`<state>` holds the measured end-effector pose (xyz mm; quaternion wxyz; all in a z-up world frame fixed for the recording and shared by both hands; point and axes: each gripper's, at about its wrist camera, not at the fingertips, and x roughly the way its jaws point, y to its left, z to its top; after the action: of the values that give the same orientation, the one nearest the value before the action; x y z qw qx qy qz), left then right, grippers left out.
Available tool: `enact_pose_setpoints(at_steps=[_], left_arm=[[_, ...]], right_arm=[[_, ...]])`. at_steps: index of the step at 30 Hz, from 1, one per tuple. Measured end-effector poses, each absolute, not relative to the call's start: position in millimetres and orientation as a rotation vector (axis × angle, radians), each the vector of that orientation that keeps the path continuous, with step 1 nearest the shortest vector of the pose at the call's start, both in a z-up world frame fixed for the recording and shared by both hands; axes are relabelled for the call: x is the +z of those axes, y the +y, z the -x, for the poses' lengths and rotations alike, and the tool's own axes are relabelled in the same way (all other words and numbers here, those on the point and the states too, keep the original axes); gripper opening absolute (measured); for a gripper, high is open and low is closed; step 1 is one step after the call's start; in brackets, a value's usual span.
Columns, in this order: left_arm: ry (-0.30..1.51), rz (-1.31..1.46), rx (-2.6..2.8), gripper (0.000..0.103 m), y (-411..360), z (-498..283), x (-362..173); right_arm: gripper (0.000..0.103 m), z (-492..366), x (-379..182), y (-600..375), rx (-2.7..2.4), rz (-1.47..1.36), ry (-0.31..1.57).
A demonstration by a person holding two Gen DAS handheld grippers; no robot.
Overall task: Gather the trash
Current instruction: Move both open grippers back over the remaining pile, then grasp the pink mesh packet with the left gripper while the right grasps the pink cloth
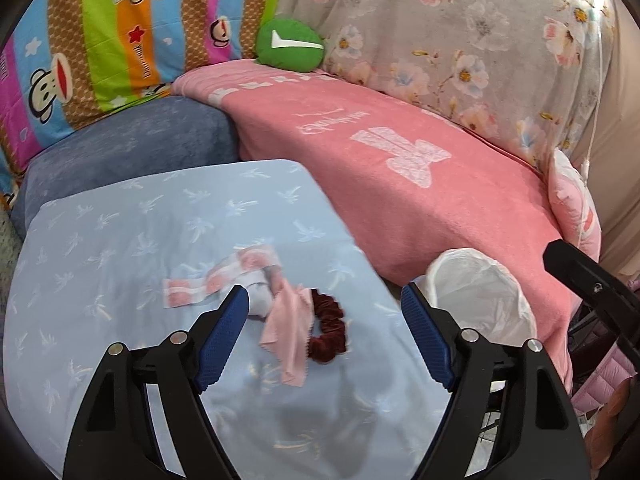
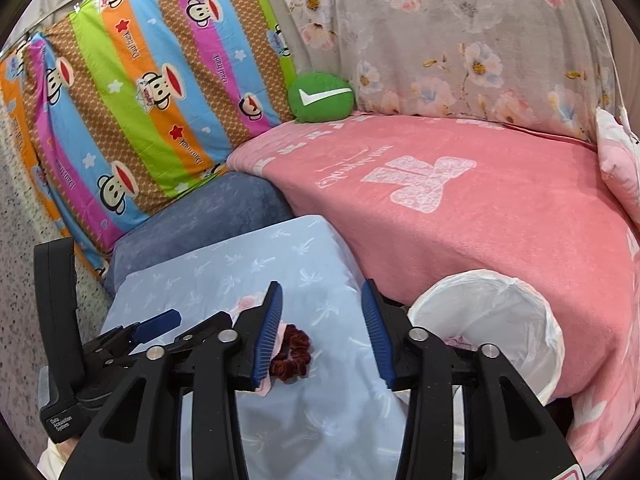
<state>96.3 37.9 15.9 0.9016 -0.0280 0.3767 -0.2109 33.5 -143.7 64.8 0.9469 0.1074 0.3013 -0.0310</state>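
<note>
The left gripper [image 1: 324, 296] hangs over a pale blue cushion printed with small white palm trees [image 1: 120, 248], its blue-padded fingers [image 1: 224, 336] spread wide with nothing pressed between them; below them lies the trash: a crumpled white tissue [image 1: 260, 292], a pink-and-white patterned paper strip [image 1: 216, 280], a thin pink cloth square [image 1: 290, 340] and a dark red velvet scrunchie [image 1: 330, 330], all bunched together near the cushion's middle; the left finger's tip lies just beside the tissue. The right gripper [image 2: 322, 300] hovers over the same cushion, its fingers [image 2: 268, 332] moderately apart and empty; the scrunchie shows between them, close to the left finger. A round bin lined with a white plastic bag [image 2: 516, 320] stands just right of the cushion, against a pink towel-like blanket [image 2: 480, 232]; something pink lies inside it. Behind sit a green round plush [image 2: 320, 98], a striped monkey-print pillow [image 2: 140, 100] and a grey floral quilt [image 2: 460, 32].
</note>
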Motion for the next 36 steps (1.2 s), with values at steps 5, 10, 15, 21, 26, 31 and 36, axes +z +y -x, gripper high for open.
enact_pose_setpoints(at_steps=[5, 10, 15, 21, 26, 31, 36], left_arm=[[0.805, 0.078, -0.369, 0.075, 65, -106, 4], [0.832, 0.086, -0.315, 0.076, 91, -114, -9], [0.862, 0.077, -0.266, 0.076, 115, -120, -26], [0.905, 0.092, -0.235, 0.084, 134, -129, -44], [0.936, 0.1, -0.219, 0.084, 143, -137, -57], [0.968, 0.113, -0.203, 0.084, 149, -148, -71], [1.001, 0.123, -0.188, 0.084, 150, -162, -83]], right_arm=[[0.044, -46, 54, -122, -0.031, -0.198, 0.649], [0.044, -61, 38, -100, -0.002, -0.184, 0.697], [0.044, -75, 17, -79, 0.023, -0.171, 0.749], [0.044, -96, -7, -61, 0.045, -0.164, 0.808], [0.044, -110, -29, -51, 0.051, -0.158, 0.853], [0.044, -123, -48, -46, 0.05, -0.16, 0.895], [0.044, -136, -65, -44, 0.053, -0.169, 0.93]])
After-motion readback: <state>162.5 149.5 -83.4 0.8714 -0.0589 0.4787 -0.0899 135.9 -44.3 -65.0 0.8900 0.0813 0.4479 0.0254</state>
